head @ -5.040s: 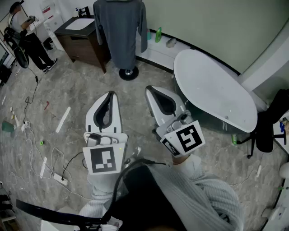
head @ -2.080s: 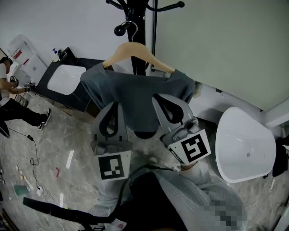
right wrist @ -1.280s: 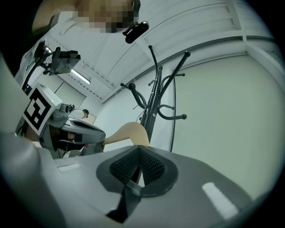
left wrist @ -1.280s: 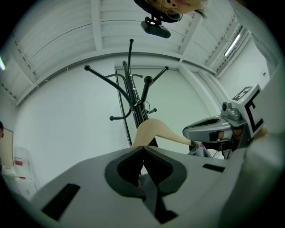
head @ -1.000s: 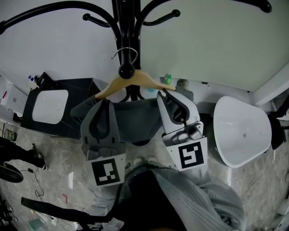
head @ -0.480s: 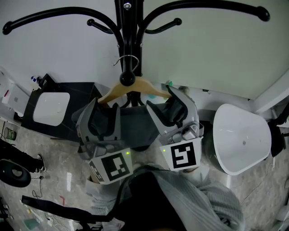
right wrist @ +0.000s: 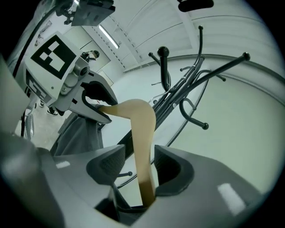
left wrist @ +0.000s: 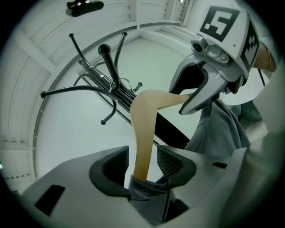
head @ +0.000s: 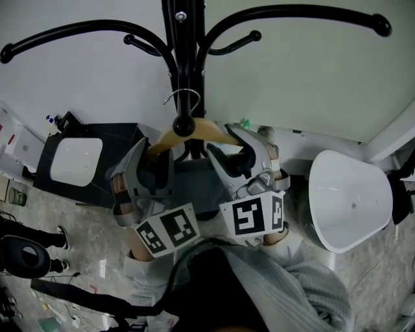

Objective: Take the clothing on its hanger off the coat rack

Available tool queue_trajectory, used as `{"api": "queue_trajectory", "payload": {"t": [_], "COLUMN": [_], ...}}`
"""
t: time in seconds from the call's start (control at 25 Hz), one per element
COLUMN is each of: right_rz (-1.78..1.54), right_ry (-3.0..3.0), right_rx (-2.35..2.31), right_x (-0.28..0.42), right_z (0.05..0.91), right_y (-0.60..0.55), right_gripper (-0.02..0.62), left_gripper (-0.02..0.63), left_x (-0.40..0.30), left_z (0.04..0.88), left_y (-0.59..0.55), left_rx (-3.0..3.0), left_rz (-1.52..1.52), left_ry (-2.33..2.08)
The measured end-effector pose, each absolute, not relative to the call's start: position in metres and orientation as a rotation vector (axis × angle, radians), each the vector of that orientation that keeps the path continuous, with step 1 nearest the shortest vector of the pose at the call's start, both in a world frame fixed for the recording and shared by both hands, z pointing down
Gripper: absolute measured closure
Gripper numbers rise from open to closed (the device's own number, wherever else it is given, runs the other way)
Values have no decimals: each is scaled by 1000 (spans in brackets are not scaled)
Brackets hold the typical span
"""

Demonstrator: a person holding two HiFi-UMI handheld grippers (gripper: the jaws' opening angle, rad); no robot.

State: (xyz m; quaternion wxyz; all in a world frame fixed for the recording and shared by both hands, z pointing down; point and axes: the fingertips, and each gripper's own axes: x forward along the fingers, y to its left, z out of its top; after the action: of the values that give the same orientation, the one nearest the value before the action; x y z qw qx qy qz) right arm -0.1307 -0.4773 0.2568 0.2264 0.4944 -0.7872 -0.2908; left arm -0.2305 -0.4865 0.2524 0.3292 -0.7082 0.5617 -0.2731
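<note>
A wooden hanger (head: pixel 198 129) hangs by its wire hook from the black coat rack (head: pixel 184 45), with a grey garment (head: pixel 194 185) draped on it. My left gripper (head: pixel 152 153) stands open around the hanger's left arm (left wrist: pixel 143 133), cloth bunched at the base of the jaws, gaps on both sides. My right gripper (head: pixel 228 144) straddles the right arm (right wrist: pixel 143 147); its jaws are opening, the wood between them and not pressed. In each gripper view the other gripper (left wrist: pixel 207 87) (right wrist: pixel 91 104) shows at the hanger's far end.
A white oval tub-like object (head: pixel 350 207) stands at the right. A dark cabinet with a white basin (head: pixel 68 162) is at the left. A person's legs (head: pixel 26 249) show at the far left. The rack's curved arms (head: pixel 311 13) spread overhead, close to the wall.
Both grippers rose from below the hanger with jaws shut, then spread their jaws; each now straddles one arm of the hanger. The hanger stays on the rack.
</note>
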Motion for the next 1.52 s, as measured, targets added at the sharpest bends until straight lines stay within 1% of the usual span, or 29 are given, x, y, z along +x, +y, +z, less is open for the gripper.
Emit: {"api": "queue_trajectory", "payload": {"t": [0.04, 0.08, 0.12, 0.16, 0.28, 0.64, 1.0, 1.2, 1.52], "right_rz": [-816, -833, -846, -852, -845, -867, -962, -984, -922], "right_ry": [-2160, -2150, -2141, -2136, -2144, -2188, -2179, -2127, -1913], "right_rx": [1373, 1381, 1382, 1380, 1376, 1406, 1491, 1579, 1763], "right_x": [-130, -130, -130, -130, -129, -131, -116, -85, 0], "right_z": [255, 254, 253, 252, 253, 250, 213, 199, 201], "right_y": [-478, -479, -479, -480, -482, -477, -456, -440, -403], "right_gripper": [416, 474, 483, 485, 486, 486, 486, 486, 486], "left_gripper": [408, 413, 452, 492, 503, 503, 503, 503, 503], "left_x": [-231, -231, -231, -231, -231, -232, -217, -185, -97], "left_z": [253, 253, 254, 253, 253, 251, 213, 197, 199], "left_y": [-488, -489, -489, -489, -490, -483, -462, -451, -434], "left_rx": [-1834, -1819, -1806, -1795, -1773, -1777, -1725, -1736, -1851], "left_rz": [-727, -737, -746, -755, -780, -784, -688, -614, -493], "left_ry": [1462, 1455, 1447, 1439, 1418, 1446, 1435, 1368, 1181]}}
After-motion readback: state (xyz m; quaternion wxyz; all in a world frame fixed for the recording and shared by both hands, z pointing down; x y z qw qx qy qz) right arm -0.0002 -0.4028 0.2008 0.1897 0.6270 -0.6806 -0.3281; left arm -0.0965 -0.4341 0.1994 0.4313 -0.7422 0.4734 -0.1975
